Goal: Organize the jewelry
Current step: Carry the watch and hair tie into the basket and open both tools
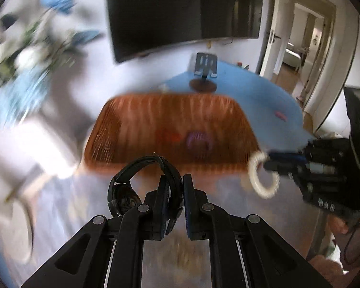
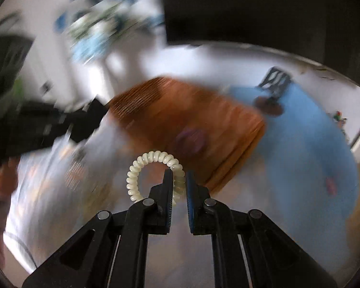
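Observation:
My left gripper point(image 1: 174, 180) is shut on the strap of a black wristwatch point(image 1: 141, 184), held above the table just in front of an orange ribbed tray point(image 1: 132, 110). My right gripper point(image 2: 179, 176) is shut on a cream spiral hair tie point(image 2: 141, 165), also seen in the left wrist view point(image 1: 264, 180) at the tray's near right corner. A purple item point(image 1: 199, 139) and a red item point(image 1: 169, 135) lie blurred inside the tray. The purple item also shows in the right wrist view point(image 2: 192, 139).
A blue mat point(image 1: 252, 88) lies behind and right of the tray, with a phone stand point(image 1: 205, 72) and a small pink item point(image 1: 280, 116) on it. A dark TV point(image 1: 184, 12) hangs behind. Blue and white flowers point(image 1: 24, 55) stand at left. An open doorway point(image 1: 297, 40) is at right.

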